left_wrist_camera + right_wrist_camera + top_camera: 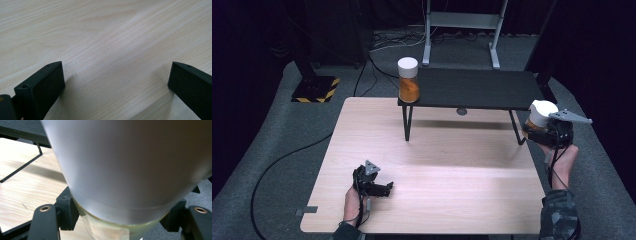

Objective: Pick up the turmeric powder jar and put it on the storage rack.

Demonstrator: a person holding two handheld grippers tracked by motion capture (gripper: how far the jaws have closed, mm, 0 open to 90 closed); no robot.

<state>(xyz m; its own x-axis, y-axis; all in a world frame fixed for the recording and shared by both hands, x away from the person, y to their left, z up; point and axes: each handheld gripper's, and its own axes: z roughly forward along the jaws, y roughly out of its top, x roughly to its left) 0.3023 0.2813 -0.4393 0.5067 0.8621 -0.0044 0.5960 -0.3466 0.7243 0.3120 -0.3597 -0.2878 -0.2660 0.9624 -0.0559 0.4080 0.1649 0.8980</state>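
While right gripper (546,131) clamps jar (542,114), black shelf (482,89) close beside.

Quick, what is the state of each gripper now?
Left gripper: open, empty, over the wooden table.
Right gripper: closed on the white-lidded clear jar.

No legible text, label, brand or number is found in any view.
Letters and figures are not carried by the jar (408,80) at the left end of the shelf (482,89), nor by the jar (130,170) seen close in the right gripper view, whose white cap and clear body are left plain. The one sign-like marking is a yellow-and-black hazard-stripe band (318,94) on a black base plate on the floor, beyond the far left corner of the tabletop (432,170); no words are printed on it.
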